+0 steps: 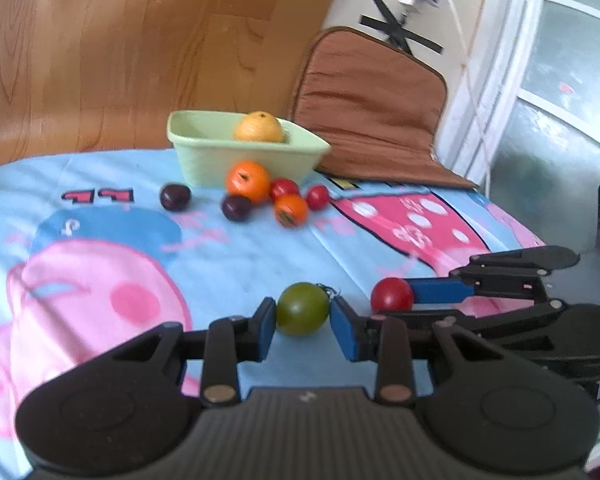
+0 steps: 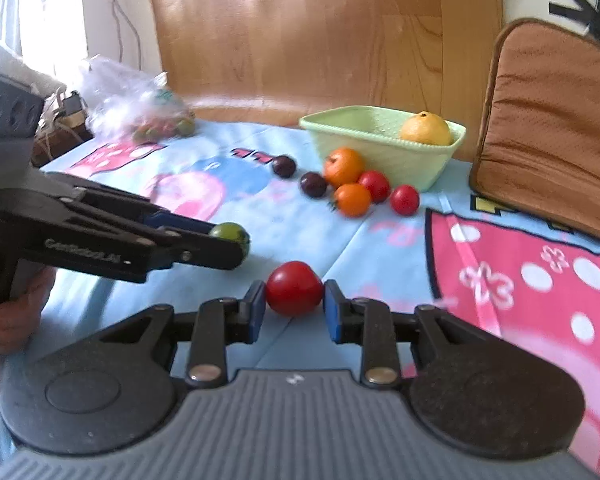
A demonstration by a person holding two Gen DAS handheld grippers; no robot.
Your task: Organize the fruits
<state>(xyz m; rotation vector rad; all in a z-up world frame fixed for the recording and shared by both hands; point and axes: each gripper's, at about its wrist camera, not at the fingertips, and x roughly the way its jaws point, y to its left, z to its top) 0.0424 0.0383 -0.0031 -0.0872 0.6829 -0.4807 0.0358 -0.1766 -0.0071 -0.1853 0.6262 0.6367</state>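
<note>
My left gripper (image 1: pixel 302 316) is shut on a green tomato (image 1: pixel 302 313), its blue pads pressing both sides; the same green tomato (image 2: pixel 229 232) shows in the right wrist view. A red tomato (image 2: pixel 294 288) sits between the pads of my right gripper (image 2: pixel 294 300), which is shut on it; the left wrist view shows this red tomato (image 1: pixel 392 294) to the right. Further back stands a pale green basket (image 1: pixel 216 160) holding a yellow-orange citrus fruit (image 1: pixel 259 127). In front of the basket lie several loose fruits: oranges (image 1: pixel 247 181), red tomatoes (image 1: pixel 317 197) and dark plums (image 1: pixel 175 197).
A cartoon-print blue and pink cloth (image 1: pixel 100 240) covers the surface. A brown cushion (image 1: pixel 376 108) leans at the back right, against a wooden headboard (image 1: pixel 140 40). A clear plastic bag (image 2: pixel 140 108) with small fruits lies at the far left in the right wrist view.
</note>
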